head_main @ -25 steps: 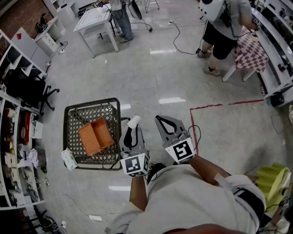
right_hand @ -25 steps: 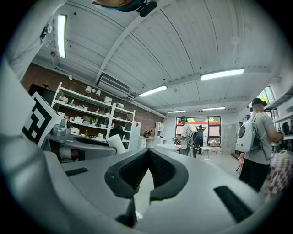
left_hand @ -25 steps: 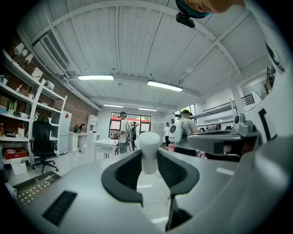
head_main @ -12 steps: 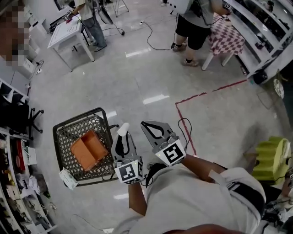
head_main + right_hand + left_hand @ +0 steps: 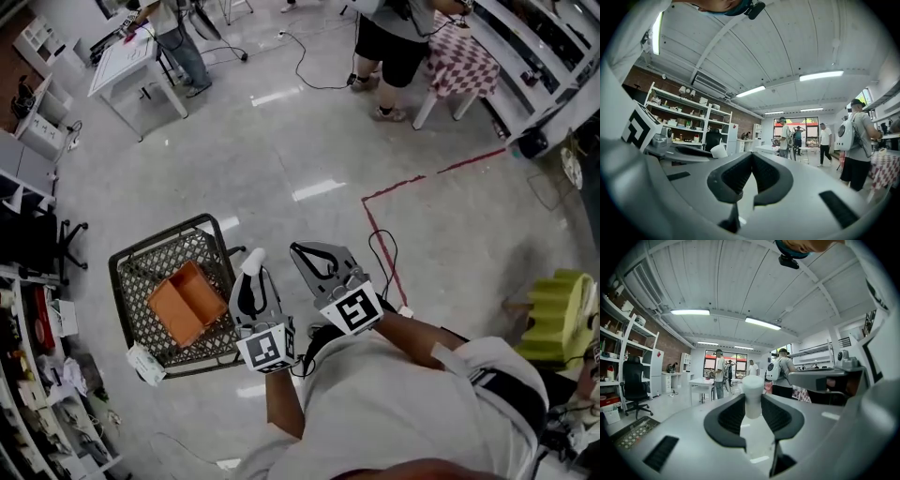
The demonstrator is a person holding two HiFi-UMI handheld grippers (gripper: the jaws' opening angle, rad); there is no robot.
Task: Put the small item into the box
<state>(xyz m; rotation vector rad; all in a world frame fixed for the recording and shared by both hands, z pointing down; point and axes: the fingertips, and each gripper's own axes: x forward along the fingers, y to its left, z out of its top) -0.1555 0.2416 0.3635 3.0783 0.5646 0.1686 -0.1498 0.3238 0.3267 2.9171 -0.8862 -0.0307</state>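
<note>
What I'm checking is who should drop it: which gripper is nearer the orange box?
Left. The left gripper, shut on the white item, sits just right of the basket holding the orange box; the right gripper, shut and empty, is farther right.

We see a small white cylindrical item (image 5: 753, 390) between the black pads (image 5: 733, 416) of the grey left claw (image 5: 753, 405). The right claw (image 5: 751, 159) shows the same grey and black. Its marker cube (image 5: 353, 310) bears black-and-white squares. An orange rectangular box (image 5: 187, 303) sits in a dark wire-mesh basket (image 5: 169, 247). The pale grey glossy floor (image 5: 281, 159) carries a red tape line (image 5: 433, 175).
</note>
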